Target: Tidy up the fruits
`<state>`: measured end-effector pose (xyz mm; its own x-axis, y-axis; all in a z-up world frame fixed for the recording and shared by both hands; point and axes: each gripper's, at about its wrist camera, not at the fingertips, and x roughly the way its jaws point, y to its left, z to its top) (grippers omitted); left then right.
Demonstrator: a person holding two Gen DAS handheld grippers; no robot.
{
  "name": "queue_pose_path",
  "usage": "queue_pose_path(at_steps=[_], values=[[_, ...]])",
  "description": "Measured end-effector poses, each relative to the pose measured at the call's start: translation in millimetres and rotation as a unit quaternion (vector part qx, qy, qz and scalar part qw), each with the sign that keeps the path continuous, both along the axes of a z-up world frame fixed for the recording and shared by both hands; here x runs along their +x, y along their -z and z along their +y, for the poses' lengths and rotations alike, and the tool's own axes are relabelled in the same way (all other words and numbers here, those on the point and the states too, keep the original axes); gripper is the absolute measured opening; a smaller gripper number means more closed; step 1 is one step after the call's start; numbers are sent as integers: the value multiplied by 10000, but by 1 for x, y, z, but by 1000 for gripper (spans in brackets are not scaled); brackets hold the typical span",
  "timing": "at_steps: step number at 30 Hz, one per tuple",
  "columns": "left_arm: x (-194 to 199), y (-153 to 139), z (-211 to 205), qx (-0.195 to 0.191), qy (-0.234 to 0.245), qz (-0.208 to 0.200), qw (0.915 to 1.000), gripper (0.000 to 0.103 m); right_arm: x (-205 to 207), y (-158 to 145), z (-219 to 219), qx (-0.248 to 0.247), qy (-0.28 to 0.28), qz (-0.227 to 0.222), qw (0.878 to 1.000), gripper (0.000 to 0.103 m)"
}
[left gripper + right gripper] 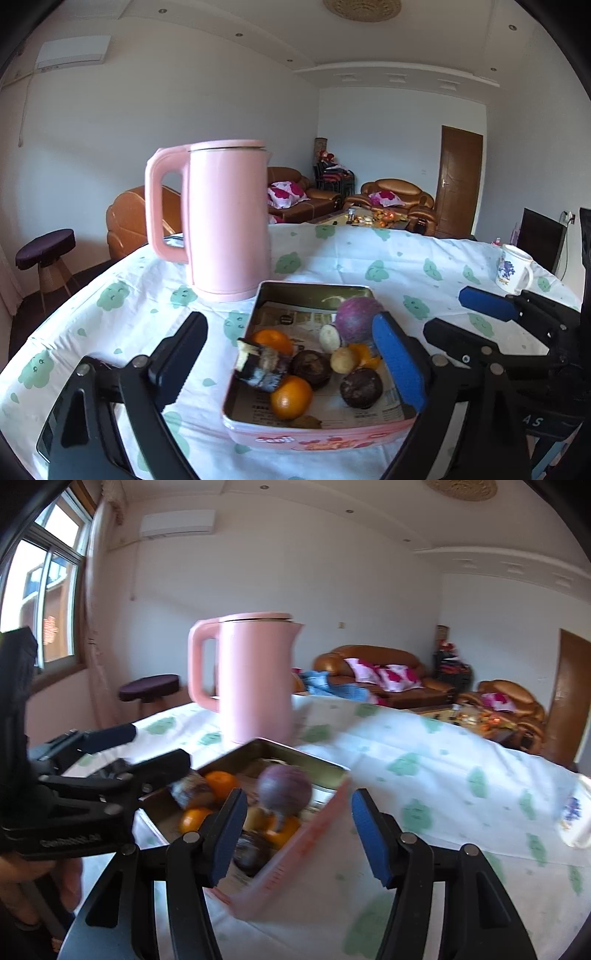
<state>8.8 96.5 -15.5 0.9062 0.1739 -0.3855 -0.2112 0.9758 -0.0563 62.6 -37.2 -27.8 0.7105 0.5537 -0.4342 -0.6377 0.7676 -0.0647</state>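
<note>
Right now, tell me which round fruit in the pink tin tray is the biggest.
The purple round fruit at the far right of the pink metal tray. It is larger than the two oranges and the dark brown fruits, and the only purple one.

Left gripper (295,354) and right gripper (299,834) — both agape, empty.

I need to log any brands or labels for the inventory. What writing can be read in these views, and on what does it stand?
"A S": pale letters on the right gripper's black body, rest hidden.
Pink tin, front wall: coloured lettering, too blurred to read.
Printed paper lining the tin: print too small.
Mug: a picture, lettering illegible.
Left gripper, black body: pale embossed word, too blurred.
</note>
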Motion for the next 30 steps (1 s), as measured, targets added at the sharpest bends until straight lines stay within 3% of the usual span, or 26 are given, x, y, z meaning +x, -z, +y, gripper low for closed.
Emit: queue_pose_path(at_steps=[8, 30], values=[[-1, -5, -22, 167, 183, -44, 9997, 100, 0, 2, -25, -4, 398, 62, 9992, 63], [-2, -5, -37, 235, 271, -16, 9994, 101, -7, -8, -52, 349, 622, -59, 9974, 65]])
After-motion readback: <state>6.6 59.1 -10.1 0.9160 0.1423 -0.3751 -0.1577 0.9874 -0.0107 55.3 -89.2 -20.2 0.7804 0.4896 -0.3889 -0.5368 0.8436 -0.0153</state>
